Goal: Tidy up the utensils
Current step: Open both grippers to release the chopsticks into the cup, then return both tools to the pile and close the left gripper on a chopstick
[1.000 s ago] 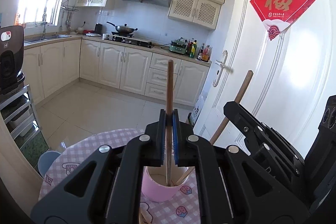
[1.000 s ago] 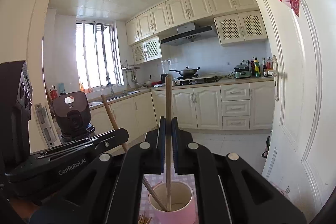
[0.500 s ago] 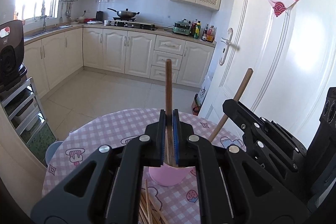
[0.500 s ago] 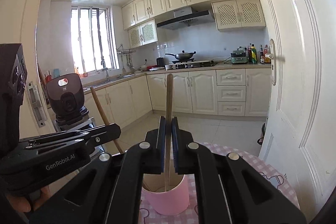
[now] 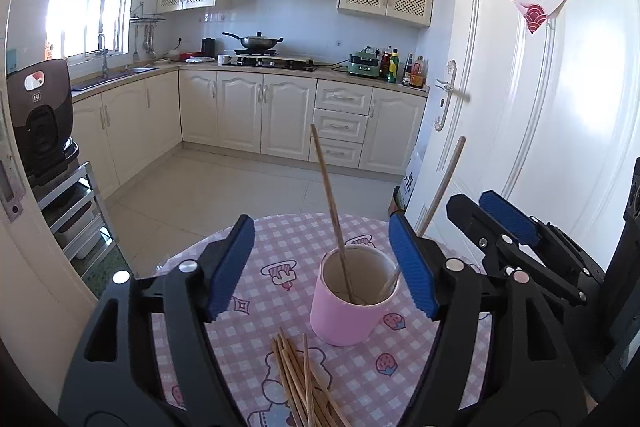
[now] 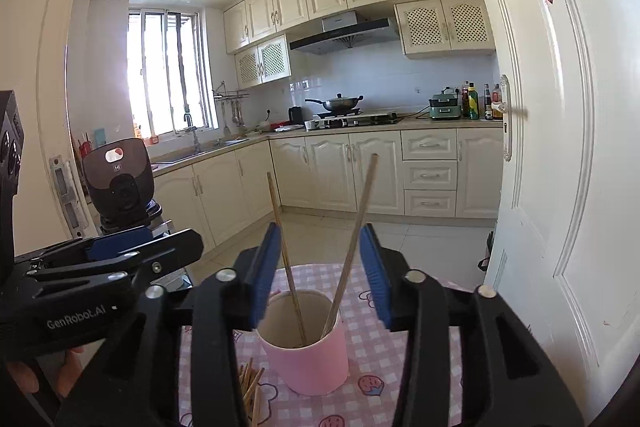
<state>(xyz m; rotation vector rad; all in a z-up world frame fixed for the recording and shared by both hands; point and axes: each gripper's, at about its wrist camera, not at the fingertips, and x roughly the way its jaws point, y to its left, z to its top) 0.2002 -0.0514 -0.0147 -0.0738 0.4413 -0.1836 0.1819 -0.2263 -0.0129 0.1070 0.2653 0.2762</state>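
A pink cup stands on the pink checked tablecloth. Two wooden chopsticks rest in it. One chopstick leans left, and the other chopstick leans right. My left gripper hangs over the cup with its jaws opening, the blue pads well clear of the chopstick between them. My right gripper is also opening, with both chopsticks standing loose between its pads. A bundle of loose chopsticks lies on the cloth in front of the cup.
A white door with a handle stands close on the right of the round table. A black appliance sits on a metal rack at the left. Kitchen floor and cabinets lie beyond the table's far edge. A hand grips the left tool.
Both grippers went from shut on a chopstick each to open. The two chopsticks dropped into the pink cup and now lean apart. The left view tipped down toward the table.
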